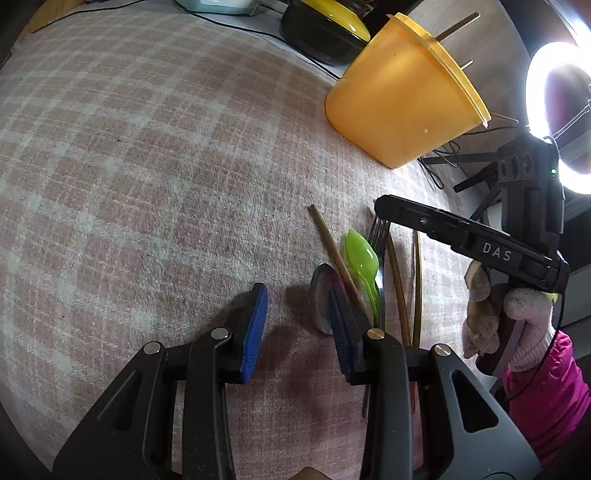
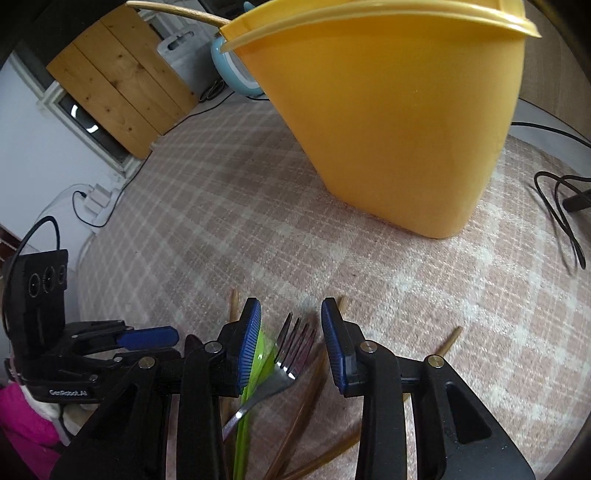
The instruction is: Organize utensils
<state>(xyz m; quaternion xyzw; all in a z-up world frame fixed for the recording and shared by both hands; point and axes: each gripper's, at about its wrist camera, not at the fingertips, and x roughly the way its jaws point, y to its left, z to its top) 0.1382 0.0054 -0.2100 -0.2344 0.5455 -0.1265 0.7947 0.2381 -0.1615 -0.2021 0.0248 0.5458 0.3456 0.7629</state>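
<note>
A pile of utensils lies on the checked cloth: a green plastic spoon, a metal spoon, a fork and several brown chopsticks. My left gripper is open just left of the pile, with only cloth between its blue pads; its right pad sits beside the metal spoon. My right gripper straddles the fork, whose tines lie in the gap with neither pad pressing them. The green spoon lies against its left pad. A yellow container behind holds chopsticks.
A bright ring light and black cables are at the right. A black-and-yellow object and a light blue appliance sit behind the cloth. A gloved hand with a pink sleeve holds the right gripper.
</note>
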